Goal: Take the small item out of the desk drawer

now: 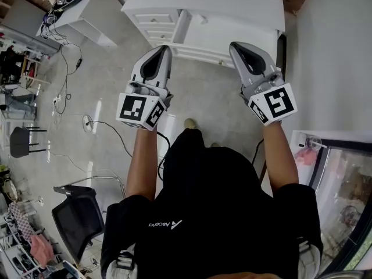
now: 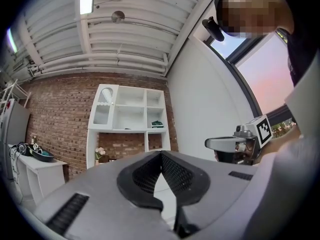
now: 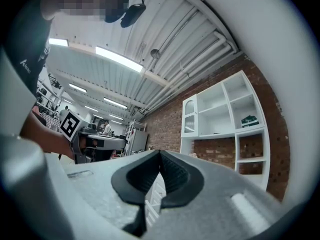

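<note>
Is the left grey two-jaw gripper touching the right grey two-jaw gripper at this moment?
Apart. The head view shows it: a wide strip of grey concrete floor and white desk front lies between the left gripper and the right gripper.

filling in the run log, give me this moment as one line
phase: before reach | left claw: shut, empty, raised | right claw: shut, empty, raised | desk: ahead, untouched | item: not in view

lab-like workshop: brick wall (image 2: 55, 114), floor cables (image 1: 119, 135), office chair (image 1: 78, 214).
</note>
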